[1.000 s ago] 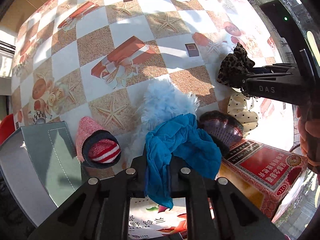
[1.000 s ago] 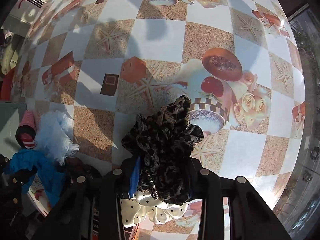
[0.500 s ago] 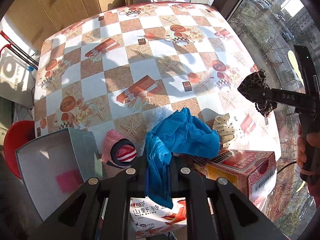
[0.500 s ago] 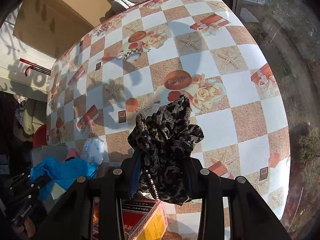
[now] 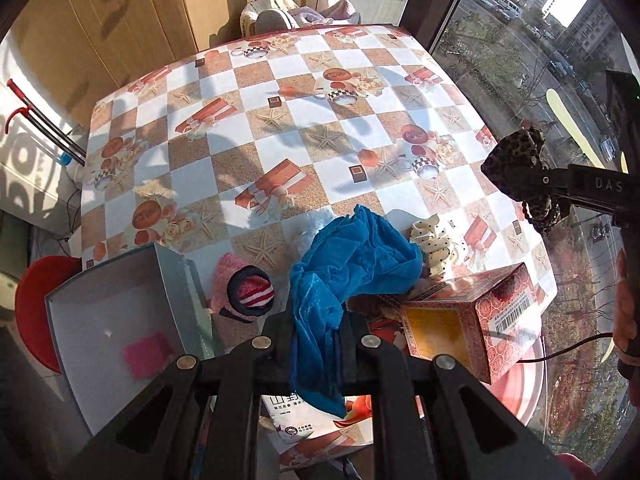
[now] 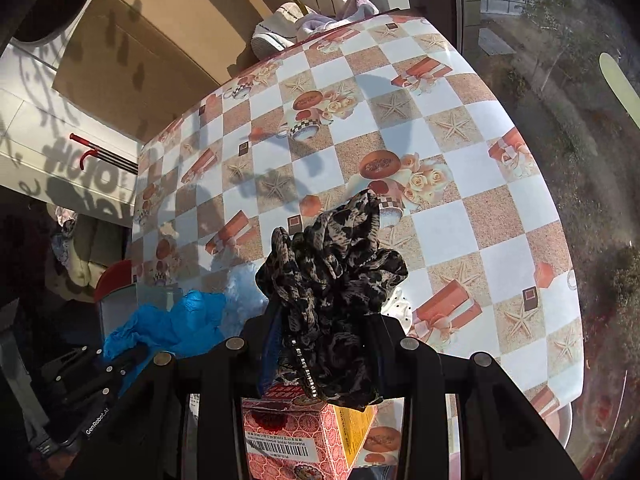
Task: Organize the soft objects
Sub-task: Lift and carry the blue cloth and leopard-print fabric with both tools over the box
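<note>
Both grippers hold soft things above the table, ready to carry them to the open box.

The left gripper point(image 5: 318, 320) is clenched on the blue cloth point(image 5: 352, 264), and the right gripper point(image 6: 326, 336) grasps the leopard scrunchie point(image 6: 336, 280); both hang over the near edge of the table point(image 5: 240, 152). The grey box point(image 5: 116, 320) waits at the near left corner. I think the next move must bring each piece over it, then release.
</note>
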`<state>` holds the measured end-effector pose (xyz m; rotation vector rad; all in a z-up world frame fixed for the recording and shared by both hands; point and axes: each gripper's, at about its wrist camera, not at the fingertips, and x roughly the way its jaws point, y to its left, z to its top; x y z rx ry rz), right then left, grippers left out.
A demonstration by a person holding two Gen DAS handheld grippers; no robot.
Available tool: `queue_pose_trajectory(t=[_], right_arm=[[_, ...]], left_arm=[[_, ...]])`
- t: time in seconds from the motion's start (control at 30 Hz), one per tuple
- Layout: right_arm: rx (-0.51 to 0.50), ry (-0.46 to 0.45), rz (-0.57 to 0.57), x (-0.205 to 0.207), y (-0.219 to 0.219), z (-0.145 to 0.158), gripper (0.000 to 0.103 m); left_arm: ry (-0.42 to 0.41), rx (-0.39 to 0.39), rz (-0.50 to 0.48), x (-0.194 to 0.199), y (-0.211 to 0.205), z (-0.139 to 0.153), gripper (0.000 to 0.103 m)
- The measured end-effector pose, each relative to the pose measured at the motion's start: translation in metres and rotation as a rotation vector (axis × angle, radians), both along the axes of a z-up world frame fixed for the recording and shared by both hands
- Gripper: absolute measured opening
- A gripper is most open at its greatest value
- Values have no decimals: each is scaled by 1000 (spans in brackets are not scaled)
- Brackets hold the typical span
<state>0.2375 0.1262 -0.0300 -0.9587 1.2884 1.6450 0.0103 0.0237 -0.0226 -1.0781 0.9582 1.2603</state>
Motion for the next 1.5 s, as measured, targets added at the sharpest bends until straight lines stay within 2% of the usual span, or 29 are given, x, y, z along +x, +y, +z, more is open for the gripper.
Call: queue_pose_trajectory(t=[0.33, 0.7, 0.9, 1.17, 1.5], right_arm=[[37, 4, 111, -66, -46, 33, 38], [-4, 20, 277, -154, -99, 34, 38], [11, 11, 371, -194, -120, 41, 38], [27, -2, 456, -230, -142, 46, 38], [28, -20, 534, -260, -162, 43, 38]], left_arm=[[25, 63, 41, -36, -47, 24, 14], [42, 79, 192, -101, -104, 30, 14], [47, 95, 256, -123, -127, 32, 14], [60, 118, 310, -144, -151, 36, 14], [60, 104, 354, -159, -171, 30, 14]])
